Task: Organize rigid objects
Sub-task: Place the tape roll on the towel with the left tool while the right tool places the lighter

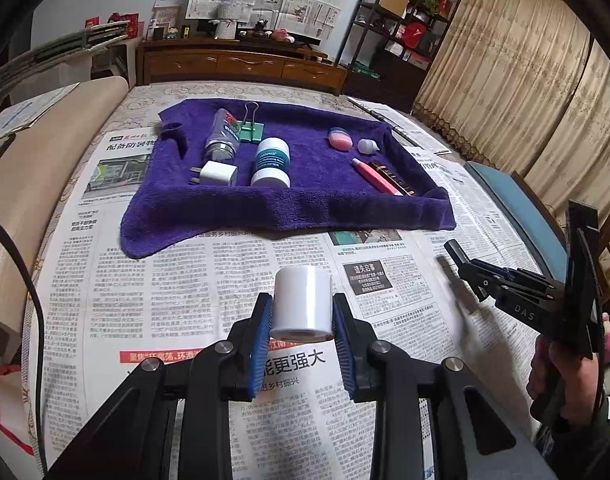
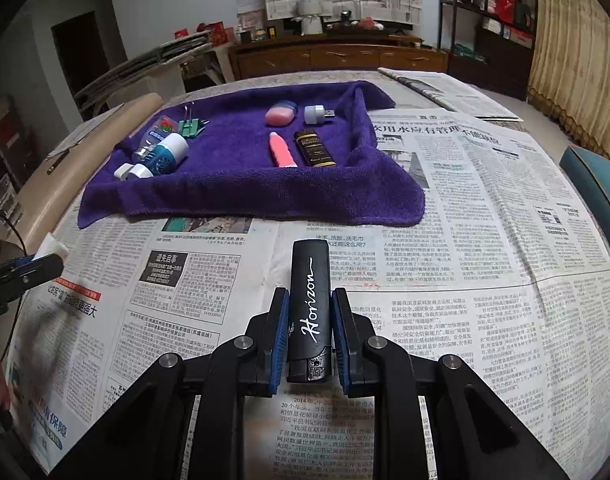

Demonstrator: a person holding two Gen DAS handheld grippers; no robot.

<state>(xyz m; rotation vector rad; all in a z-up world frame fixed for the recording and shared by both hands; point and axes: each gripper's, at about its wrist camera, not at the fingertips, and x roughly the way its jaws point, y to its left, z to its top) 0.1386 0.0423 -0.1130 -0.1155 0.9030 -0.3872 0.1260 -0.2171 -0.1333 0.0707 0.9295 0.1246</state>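
My left gripper clamps a white roll, my right gripper a black lighter, purple towel at twelve o'clock.

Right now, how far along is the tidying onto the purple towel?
Done: eight items lie on the purple towel, four at its left around the green binder clip, four at its right around the pink tube. In hand: the left gripper clamps a white roll, the right gripper a black lighter, both over the newspaper. Left: placing those two; no other loose item shows.
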